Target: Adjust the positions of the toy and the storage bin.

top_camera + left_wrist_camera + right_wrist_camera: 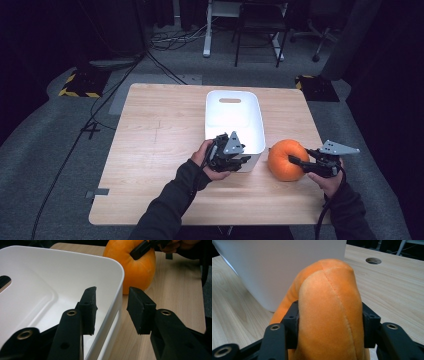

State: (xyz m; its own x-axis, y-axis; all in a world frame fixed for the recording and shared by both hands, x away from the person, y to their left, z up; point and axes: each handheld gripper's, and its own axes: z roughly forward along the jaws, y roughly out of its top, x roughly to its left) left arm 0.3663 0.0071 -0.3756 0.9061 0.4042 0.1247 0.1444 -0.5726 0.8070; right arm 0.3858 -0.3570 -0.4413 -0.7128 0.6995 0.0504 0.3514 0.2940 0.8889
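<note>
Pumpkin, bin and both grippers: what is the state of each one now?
Plush pumpkin: on the table, squeezed by the right gripper, beside the bin.
White bin: upright, empty.
Left gripper: open, jaws astride the bin's near wall.
Right gripper: shut on the plush pumpkin.

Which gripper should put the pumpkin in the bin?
Right. The right gripper is already shut on the plush pumpkin, beside the white bin. The left gripper is open, straddling the bin's rim.
</note>
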